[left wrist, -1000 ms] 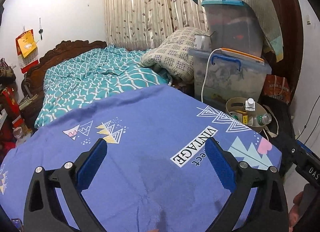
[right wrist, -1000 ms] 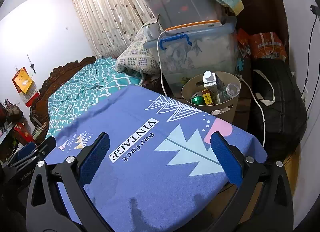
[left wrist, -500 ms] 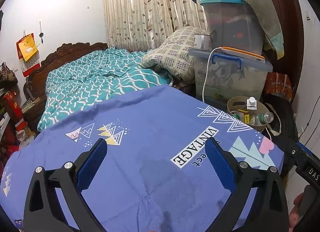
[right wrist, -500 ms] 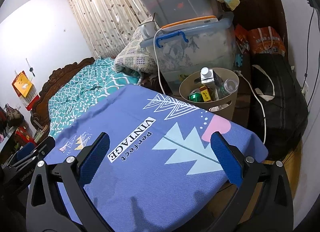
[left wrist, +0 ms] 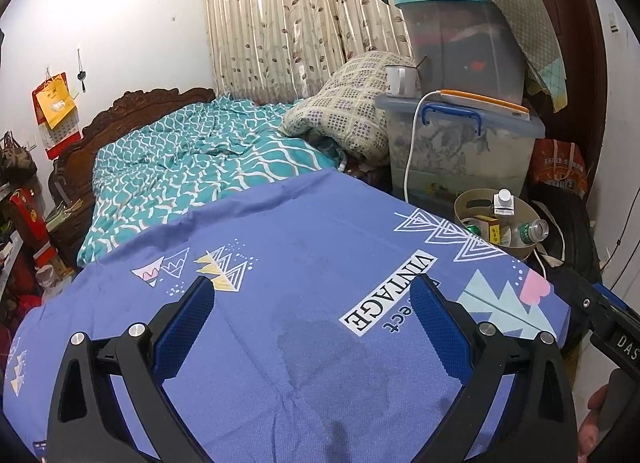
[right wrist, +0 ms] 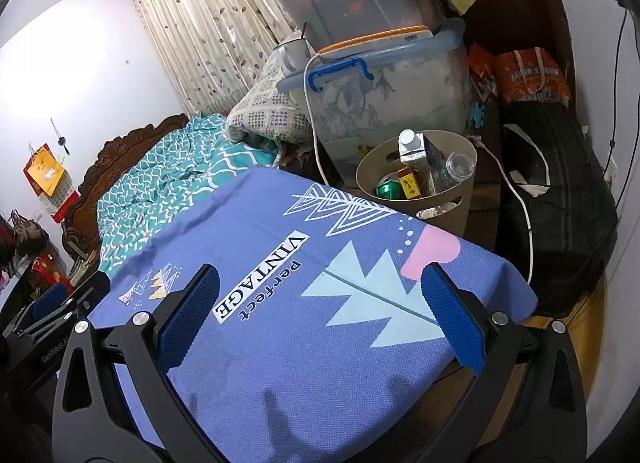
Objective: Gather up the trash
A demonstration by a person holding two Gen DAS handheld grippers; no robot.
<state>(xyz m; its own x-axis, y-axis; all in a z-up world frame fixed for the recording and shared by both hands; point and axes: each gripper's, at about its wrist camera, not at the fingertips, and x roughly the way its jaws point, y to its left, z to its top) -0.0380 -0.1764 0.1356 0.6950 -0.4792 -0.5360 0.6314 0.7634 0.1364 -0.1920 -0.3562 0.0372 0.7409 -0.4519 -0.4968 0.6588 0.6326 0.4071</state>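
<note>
Trash sits in bin (right wrist: pixel 416 179) at upper right of frame, gathered. My left gripper (left wrist: pixel 312 299) and right gripper (right wrist: pixel 320 291) hover released, empty, above blue cloth (right wrist: pixel 320 323).

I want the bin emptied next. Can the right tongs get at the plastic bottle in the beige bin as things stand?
Probably yes: the right tongs are open and empty, and the plastic bottle leans at the beige bin rim with its mouth up, uncovered.

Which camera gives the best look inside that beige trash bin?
The right wrist view: the bin sits nearer, its carton, bottle and green can showing. The left wrist view shows it smaller, near the edge.
</note>
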